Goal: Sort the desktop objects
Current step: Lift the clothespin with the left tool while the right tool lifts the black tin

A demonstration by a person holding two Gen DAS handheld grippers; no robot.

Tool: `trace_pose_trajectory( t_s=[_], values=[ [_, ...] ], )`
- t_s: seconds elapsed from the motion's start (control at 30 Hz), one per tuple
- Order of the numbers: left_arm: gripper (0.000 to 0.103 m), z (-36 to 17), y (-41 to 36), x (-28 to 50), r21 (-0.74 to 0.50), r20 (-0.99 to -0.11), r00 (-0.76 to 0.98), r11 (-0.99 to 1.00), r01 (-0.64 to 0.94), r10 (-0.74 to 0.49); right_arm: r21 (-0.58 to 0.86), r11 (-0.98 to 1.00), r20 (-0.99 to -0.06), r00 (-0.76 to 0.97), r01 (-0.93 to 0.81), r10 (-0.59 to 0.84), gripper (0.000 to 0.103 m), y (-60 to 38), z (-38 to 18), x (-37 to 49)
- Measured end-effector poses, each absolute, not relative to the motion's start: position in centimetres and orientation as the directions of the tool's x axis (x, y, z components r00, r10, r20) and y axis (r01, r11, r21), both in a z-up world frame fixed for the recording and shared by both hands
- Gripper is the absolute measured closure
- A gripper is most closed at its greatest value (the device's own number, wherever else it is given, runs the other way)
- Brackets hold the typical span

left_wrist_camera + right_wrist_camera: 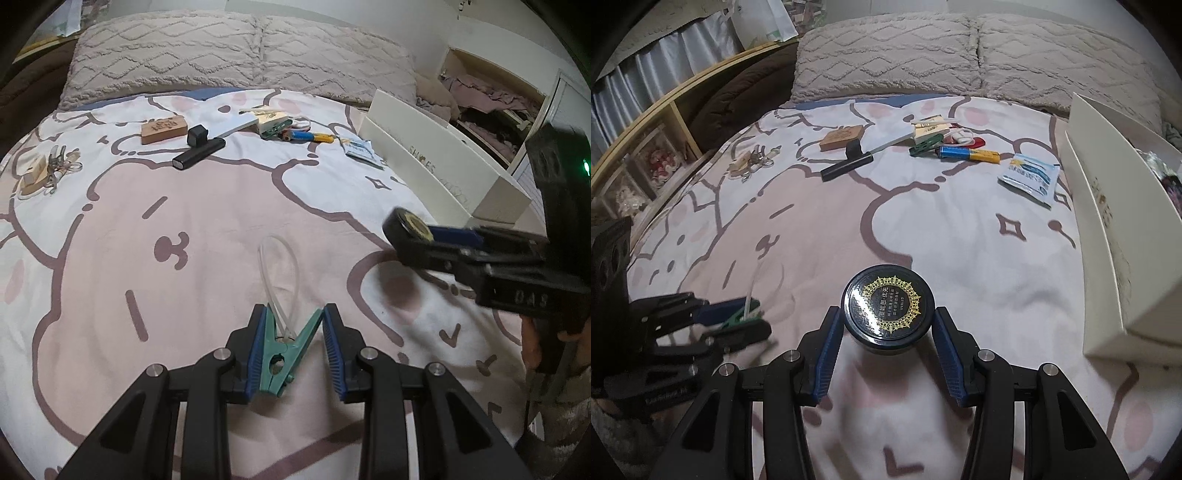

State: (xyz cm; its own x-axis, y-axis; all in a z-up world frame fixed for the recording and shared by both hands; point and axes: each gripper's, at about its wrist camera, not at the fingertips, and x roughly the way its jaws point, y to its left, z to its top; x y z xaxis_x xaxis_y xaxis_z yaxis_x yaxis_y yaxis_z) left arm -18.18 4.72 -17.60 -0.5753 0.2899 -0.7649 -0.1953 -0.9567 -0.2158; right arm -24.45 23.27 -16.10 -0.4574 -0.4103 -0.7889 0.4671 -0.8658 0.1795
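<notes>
Left wrist view, left to right: a keyring cluster (pixel 48 171) lies at the far left edge of the bedspread (pixel 207 236). Upper centre holds a wooden block (pixel 163 129), a black bar-shaped device (pixel 199 152), a white box (pixel 236 123) and a blue-and-yellow pen (pixel 308 136), loosely bunched, presumably unsorted stock. A foil sachet (pixel 362 149) sits right of these, just beside the white shoe box (pixel 443 173) along the right side, the likely receptacle. Bottom centre, the left gripper (pixel 293 332) is clenched on a green clothes peg (pixel 284 354); the peg's spread handles bear against both blue pads, and its clear loop (pixel 279 273) trails forward over the cloth. Grasping by the handles keeps the loop free of the fingers.

Right wrist view, left to right: the left gripper with its peg shows at lower left, blurred. Bottom centre, the right gripper (pixel 888 332) grasps a round black jar (pixel 887 306) with gold-printed lid, one pad on each side of the body, lid upward and level. Whether the jar clears the bedspread cannot be told. The shoe box (pixel 1115 236) stands open to the right, near the jar.

Judgement: both tools are loaded and the box lies nearer the right one, so the jar is better placed for deposit first
</notes>
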Motion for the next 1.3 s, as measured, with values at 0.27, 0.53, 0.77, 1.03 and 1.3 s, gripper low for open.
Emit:
trace_pose_trajectory(
  t_s=[0.27, 0.53, 0.77, 1.03, 1.3],
  values=[
    [0.073, -16.1, 5.4, -17.0, -0.205, -0.746, -0.604, -0.959, -0.197, 0.283, 0.184, -0.866, -0.786, -0.46, 0.465, -0.413, 0.053, 24.1, -15.6, -21.9],
    [0.073, -14.7, 6.3, -15.7, -0.205, -0.726, -0.625, -0.958, -0.201, 0.286, 0.188, -0.868, -0.784, -0.462, 0.46, -0.415, 0.053, 24.9, -14.7, -19.4],
    [0.073, -13.5, 7.1, -15.2, -0.212, -0.707, -0.643, -0.956, -0.205, 0.295, 0.202, -0.876, -0.764, -0.489, 0.437, -0.42, 0.053, 26.7, -13.3, -17.9],
    [0.073, -11.4, 9.1, -15.1, -0.205, -0.676, -0.672, -0.953, -0.223, 0.302, 0.211, -0.893, -0.725, -0.549, 0.397, -0.415, 0.053, 29.7, -11.1, -16.7],
    [0.073, -8.9, 11.2, -15.4, -0.21, -0.621, -0.711, -0.944, -0.252, 0.328, 0.23, -0.914, -0.692, -0.604, 0.334, -0.395, 0.053, 33.2, -9.6, -16.1]
  ],
)
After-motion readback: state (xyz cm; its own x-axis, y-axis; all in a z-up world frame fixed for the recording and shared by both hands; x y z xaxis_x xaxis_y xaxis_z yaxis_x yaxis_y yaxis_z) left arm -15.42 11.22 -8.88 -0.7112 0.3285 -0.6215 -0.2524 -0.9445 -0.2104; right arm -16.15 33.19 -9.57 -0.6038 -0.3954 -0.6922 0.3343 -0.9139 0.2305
